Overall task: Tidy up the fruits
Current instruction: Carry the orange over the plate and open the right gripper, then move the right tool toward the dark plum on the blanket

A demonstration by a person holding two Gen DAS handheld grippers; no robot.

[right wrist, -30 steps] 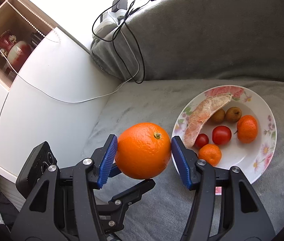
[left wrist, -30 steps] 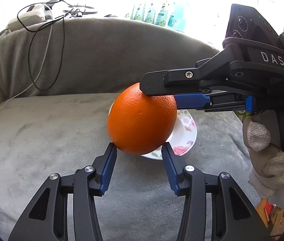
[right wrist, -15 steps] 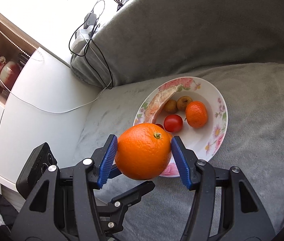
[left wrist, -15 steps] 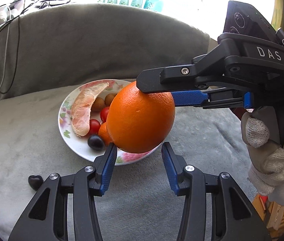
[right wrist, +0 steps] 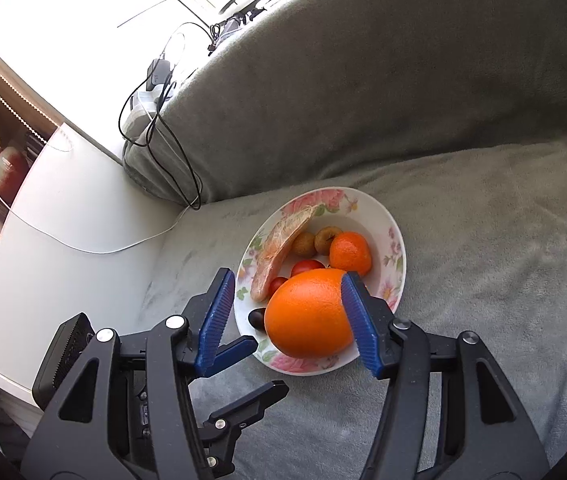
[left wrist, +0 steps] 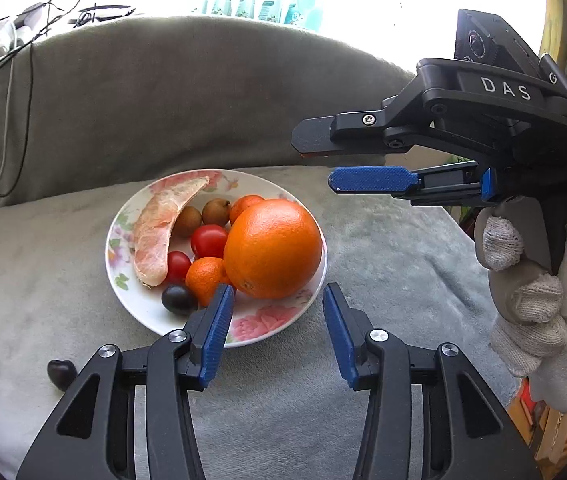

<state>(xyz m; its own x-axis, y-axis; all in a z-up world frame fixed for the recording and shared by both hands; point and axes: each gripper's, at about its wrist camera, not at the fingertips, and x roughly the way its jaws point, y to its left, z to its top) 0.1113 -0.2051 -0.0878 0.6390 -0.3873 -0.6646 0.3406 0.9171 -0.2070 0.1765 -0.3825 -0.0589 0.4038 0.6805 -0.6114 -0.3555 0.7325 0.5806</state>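
Note:
A large orange (left wrist: 273,248) rests on the right side of a flowered plate (left wrist: 261,330), against a mandarin (left wrist: 204,276) and a cherry tomato (left wrist: 208,240). The plate also holds a pomelo segment (left wrist: 157,232), two brown longans and a dark grape (left wrist: 177,300). My right gripper (left wrist: 315,162) hovers above and to the right of the orange, open and holding nothing. In the right wrist view the orange (right wrist: 303,316) lies below the right gripper (right wrist: 289,316), whose right pad (right wrist: 357,320) overlaps its edge. My left gripper (left wrist: 277,332) is open over the plate's near rim.
A loose dark fruit (left wrist: 60,372) lies on the grey blanket (left wrist: 383,264) left of my left gripper. The sofa back (left wrist: 163,100) rises behind the plate, with cables (right wrist: 163,128) draped over it. A white cabinet (right wrist: 63,208) borders the left. A gloved hand (left wrist: 531,280) holds the right gripper.
The orange has left the right gripper and now lies on the plate. The right gripper has drawn up and away to the right. Both views have swung so that the plate shows more fully.

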